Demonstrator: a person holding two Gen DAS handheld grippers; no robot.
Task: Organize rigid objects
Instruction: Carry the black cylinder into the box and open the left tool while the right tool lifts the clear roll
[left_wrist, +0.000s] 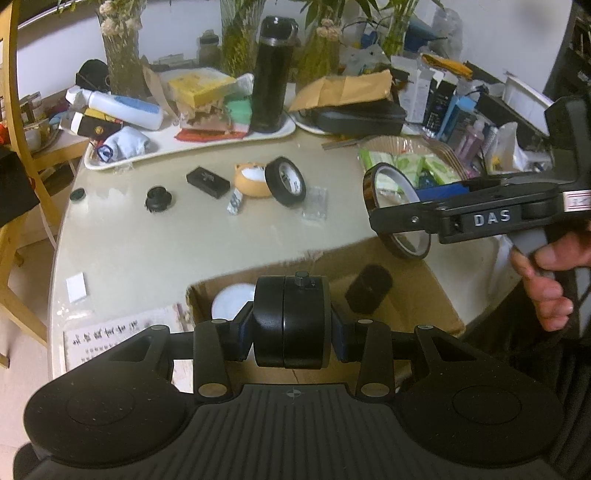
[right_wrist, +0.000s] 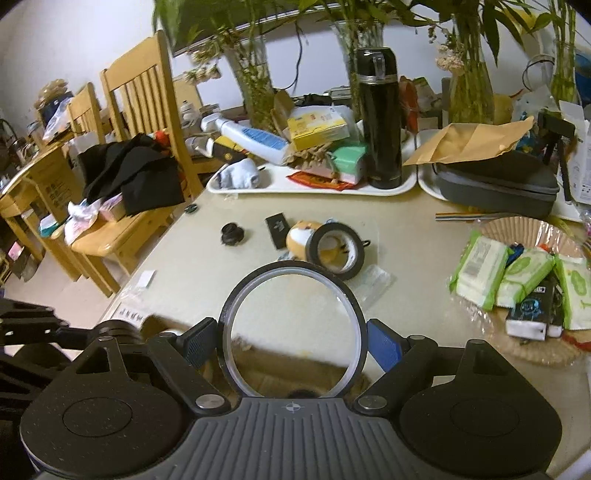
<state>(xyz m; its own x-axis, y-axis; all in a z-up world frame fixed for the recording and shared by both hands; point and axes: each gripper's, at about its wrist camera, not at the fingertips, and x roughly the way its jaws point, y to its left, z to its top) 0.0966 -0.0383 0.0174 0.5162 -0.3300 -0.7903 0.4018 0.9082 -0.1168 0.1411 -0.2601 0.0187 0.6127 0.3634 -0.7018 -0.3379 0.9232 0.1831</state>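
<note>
My left gripper (left_wrist: 291, 328) is shut on a black round disc-shaped object (left_wrist: 291, 321) and holds it over an open cardboard box (left_wrist: 424, 295) at the table's near edge. The box holds a white round thing (left_wrist: 231, 304) and a black cylinder (left_wrist: 368, 290). My right gripper (right_wrist: 293, 341) is shut on a thin brown tape ring (right_wrist: 293, 328), upright above the box edge; the ring also shows in the left wrist view (left_wrist: 395, 210). On the table lie a black tape roll (left_wrist: 286, 181), an orange toy (left_wrist: 251, 181), a black small box (left_wrist: 207, 181) and a black knob (left_wrist: 158, 199).
A white tray (left_wrist: 147, 151) with a black flask (left_wrist: 271, 74) and clutter stands at the back. A woven basket (right_wrist: 535, 229) with green wipe packs sits right. Wooden chairs (right_wrist: 140, 110) stand left. A small clear bag (left_wrist: 314, 205) and a white card (left_wrist: 77, 288) lie on the table.
</note>
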